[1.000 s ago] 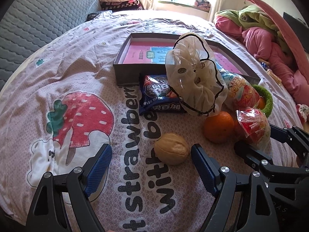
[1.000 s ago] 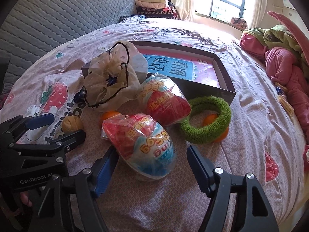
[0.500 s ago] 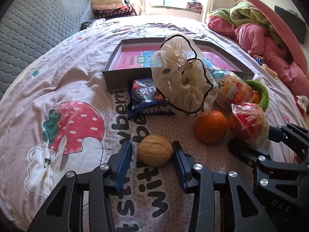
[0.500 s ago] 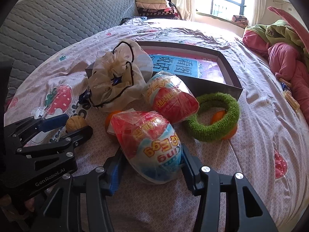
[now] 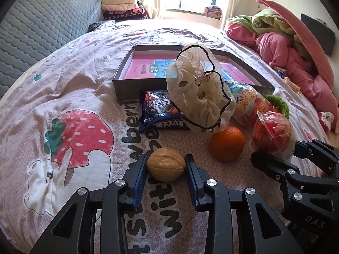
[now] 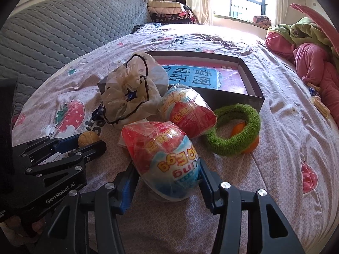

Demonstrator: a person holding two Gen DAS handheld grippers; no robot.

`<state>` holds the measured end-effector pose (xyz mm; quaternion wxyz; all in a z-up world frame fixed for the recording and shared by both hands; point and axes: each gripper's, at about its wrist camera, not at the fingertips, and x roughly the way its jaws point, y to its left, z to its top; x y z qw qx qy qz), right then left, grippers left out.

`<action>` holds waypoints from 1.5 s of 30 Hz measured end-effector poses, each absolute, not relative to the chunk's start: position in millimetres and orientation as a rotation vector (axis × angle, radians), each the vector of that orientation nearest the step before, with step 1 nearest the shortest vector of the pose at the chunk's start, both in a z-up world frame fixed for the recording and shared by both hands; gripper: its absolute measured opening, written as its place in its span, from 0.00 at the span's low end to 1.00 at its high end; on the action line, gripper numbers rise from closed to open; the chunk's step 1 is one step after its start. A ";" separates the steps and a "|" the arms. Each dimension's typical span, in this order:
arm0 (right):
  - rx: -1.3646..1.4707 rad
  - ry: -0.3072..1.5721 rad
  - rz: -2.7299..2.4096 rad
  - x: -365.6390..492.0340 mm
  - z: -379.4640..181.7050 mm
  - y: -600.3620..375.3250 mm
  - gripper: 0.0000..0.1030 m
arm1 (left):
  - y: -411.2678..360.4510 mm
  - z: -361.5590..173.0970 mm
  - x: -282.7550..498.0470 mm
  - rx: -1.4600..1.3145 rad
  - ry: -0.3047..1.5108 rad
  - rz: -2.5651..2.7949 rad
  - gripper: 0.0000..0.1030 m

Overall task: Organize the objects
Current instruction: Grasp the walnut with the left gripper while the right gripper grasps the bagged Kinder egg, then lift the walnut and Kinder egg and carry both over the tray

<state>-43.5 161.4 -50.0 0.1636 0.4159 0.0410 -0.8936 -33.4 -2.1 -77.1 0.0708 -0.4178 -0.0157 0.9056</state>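
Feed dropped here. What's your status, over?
Left tongs shut on walnut. Right tongs shut on egg pack. Box ahead; mesh bag between.

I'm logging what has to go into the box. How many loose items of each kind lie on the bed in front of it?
Plastic-wrapped toy eggs: 2
Oranges: 2
Tan walnut: 1
Blue cookie packet: 1
Beige mesh pouch: 1
Green fuzzy ring: 1
Total: 8

The walnut [image 5: 166,166] has a rough, matt shell. Beside it, the orange [image 5: 227,143] shows dimpled, faintly shiny peel. Beyond the walnut, the biscuit packet [image 5: 161,112] is glossy foil, and the drawstring bag [image 5: 199,95] is sheer, crinkled cloth. The bedsheet [image 5: 63,80] is soft printed cotton. The wrapped egg [image 6: 167,158] is shiny, crinkled plastic film.
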 end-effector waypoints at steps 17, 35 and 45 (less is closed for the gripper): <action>1.100 0.017 -2.588 -49.9 -16.1 176.0 0.51 | 11.0 -34.3 -35.3 -1.171 -0.049 2.773 0.35; 0.968 -0.078 -2.682 -98.1 44.7 174.3 0.52 | 13.0 23.4 -98.4 -1.152 -0.083 2.880 0.35; 0.883 -0.146 -2.745 -118.9 75.5 178.8 0.51 | 24.3 66.6 -122.3 -1.022 -0.066 2.956 0.35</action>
